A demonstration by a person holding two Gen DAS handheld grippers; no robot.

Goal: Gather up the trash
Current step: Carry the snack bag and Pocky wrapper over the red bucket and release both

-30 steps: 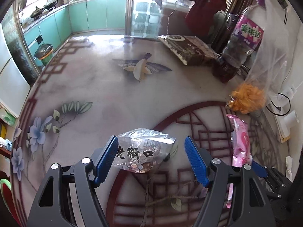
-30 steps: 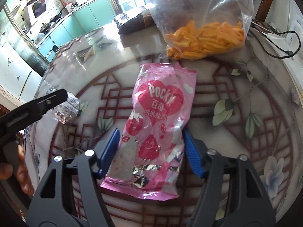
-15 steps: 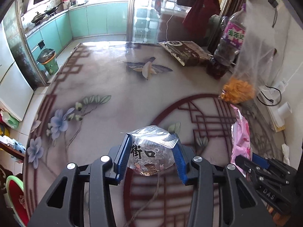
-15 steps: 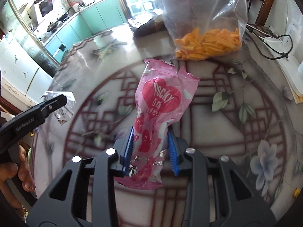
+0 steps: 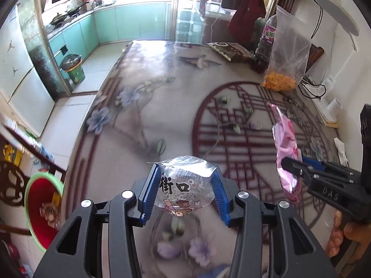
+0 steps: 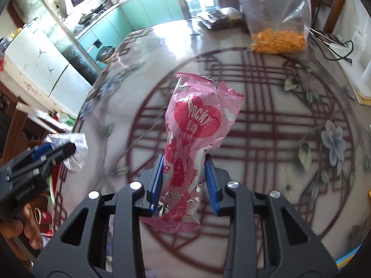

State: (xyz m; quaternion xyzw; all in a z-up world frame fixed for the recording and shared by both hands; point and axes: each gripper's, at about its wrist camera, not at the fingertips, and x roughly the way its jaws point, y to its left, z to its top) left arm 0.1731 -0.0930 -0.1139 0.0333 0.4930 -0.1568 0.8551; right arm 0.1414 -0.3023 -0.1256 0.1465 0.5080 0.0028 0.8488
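The silver wrapper (image 5: 184, 185) bears black characters and small cartoon figures. The pink wrapper (image 6: 197, 139) shows red hearts and white lettering. At one o'clock, the clear bag (image 6: 278, 39) holds orange snacks. The desk (image 6: 289, 139) carries maroon lattice and pale blue flowers.

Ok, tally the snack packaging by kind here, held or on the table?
Empty wrappers held in grippers: 2 (clear silvery printed wrapper, pink Pocky wrapper)
Clear plastic bag of orange snacks: 1
Dark brown snack packet: 1
Total: 4
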